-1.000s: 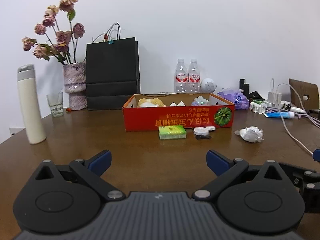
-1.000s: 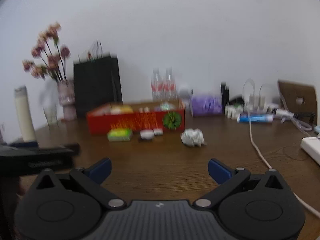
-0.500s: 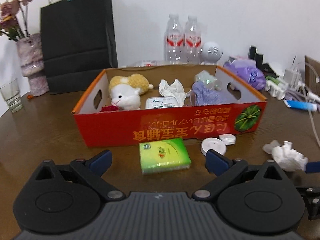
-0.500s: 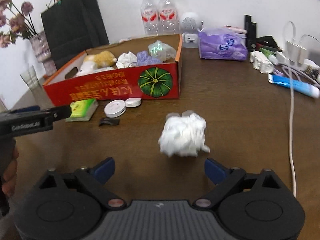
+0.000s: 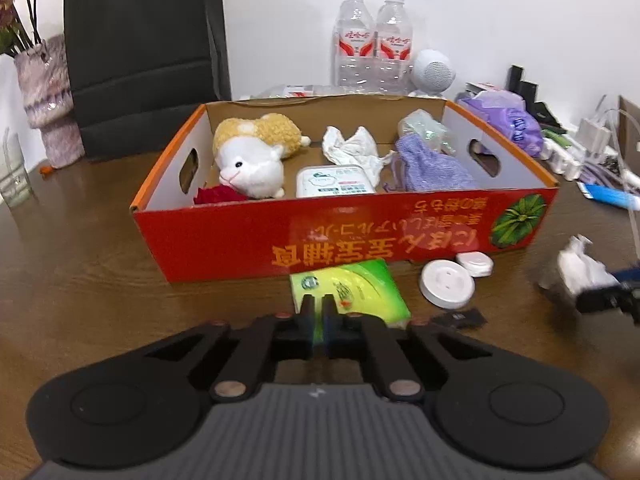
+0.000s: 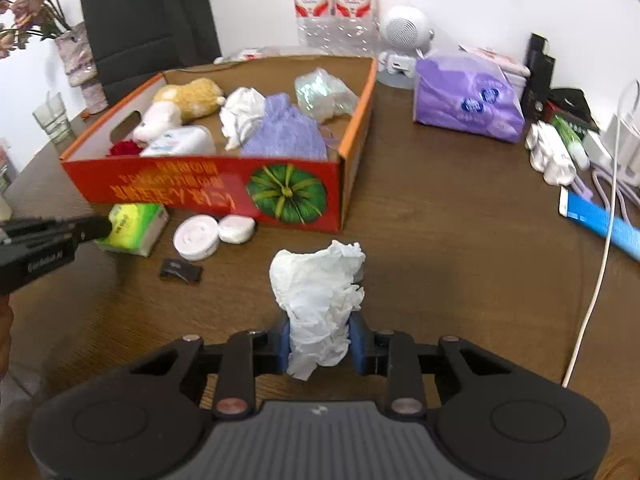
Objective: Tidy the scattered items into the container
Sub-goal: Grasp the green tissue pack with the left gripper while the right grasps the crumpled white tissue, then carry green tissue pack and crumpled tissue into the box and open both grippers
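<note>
A red cardboard box [image 5: 360, 232] [image 6: 180, 184] holds a plush toy, tissues and purple cloth. In front of it lies a green tissue pack [image 5: 360, 284] [image 6: 136, 224]. My left gripper [image 5: 318, 298] [image 6: 102, 227] is shut on the pack's near edge, with green showing between its fingers. My right gripper [image 6: 320, 320] [image 5: 612, 288] is closing, its blue pads against both sides of a crumpled white tissue [image 6: 316, 280] [image 5: 576, 268]. Two white round lids [image 5: 446, 284] [image 6: 196, 238] and a small black piece [image 5: 460, 317] [image 6: 180, 270] lie between the two.
Behind the box stand two water bottles [image 5: 372, 40], a black paper bag [image 5: 144, 52], a vase [image 5: 48, 100] and a white speaker [image 6: 404, 32]. A purple pack [image 6: 468, 100], chargers, a blue tube [image 6: 600, 224] and a white cable [image 6: 592, 300] crowd the right side.
Both grippers were wide open and have come together. The left one now pinches the green pack's edge, and the right one has moved up to the crumpled tissue and squeezes it.
</note>
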`<action>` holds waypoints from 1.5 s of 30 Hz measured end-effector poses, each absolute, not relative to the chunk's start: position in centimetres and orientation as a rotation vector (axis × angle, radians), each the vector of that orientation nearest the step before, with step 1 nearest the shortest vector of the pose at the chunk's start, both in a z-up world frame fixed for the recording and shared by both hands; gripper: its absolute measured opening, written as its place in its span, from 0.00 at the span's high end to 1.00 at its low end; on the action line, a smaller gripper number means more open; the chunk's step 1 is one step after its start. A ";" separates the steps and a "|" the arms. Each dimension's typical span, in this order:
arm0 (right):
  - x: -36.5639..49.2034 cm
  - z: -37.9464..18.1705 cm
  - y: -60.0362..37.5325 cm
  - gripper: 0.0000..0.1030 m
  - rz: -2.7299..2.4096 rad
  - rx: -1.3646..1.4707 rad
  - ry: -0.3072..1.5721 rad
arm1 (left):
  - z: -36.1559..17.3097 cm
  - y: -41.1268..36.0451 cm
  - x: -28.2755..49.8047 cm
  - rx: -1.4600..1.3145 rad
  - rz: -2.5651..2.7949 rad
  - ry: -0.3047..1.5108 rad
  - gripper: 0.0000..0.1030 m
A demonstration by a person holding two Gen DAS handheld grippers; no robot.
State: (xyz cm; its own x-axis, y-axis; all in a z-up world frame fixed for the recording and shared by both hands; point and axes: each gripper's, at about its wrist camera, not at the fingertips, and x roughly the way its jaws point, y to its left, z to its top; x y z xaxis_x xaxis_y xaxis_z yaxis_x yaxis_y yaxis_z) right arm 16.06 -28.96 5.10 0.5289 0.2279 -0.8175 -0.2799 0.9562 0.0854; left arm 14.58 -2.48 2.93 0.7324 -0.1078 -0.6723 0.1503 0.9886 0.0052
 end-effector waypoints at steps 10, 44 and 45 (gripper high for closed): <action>19.6 9.8 -27.3 0.73 0.446 -0.286 0.942 | 4.5 -2.7 12.4 0.064 -0.142 0.674 0.14; 19.7 11.1 -23.6 0.73 0.347 -0.191 0.968 | 11.0 0.9 19.1 -0.133 -0.073 0.806 0.38; 19.6 11.5 -23.4 0.73 0.338 -0.190 0.960 | 11.5 1.3 19.1 -0.144 -0.026 0.797 0.38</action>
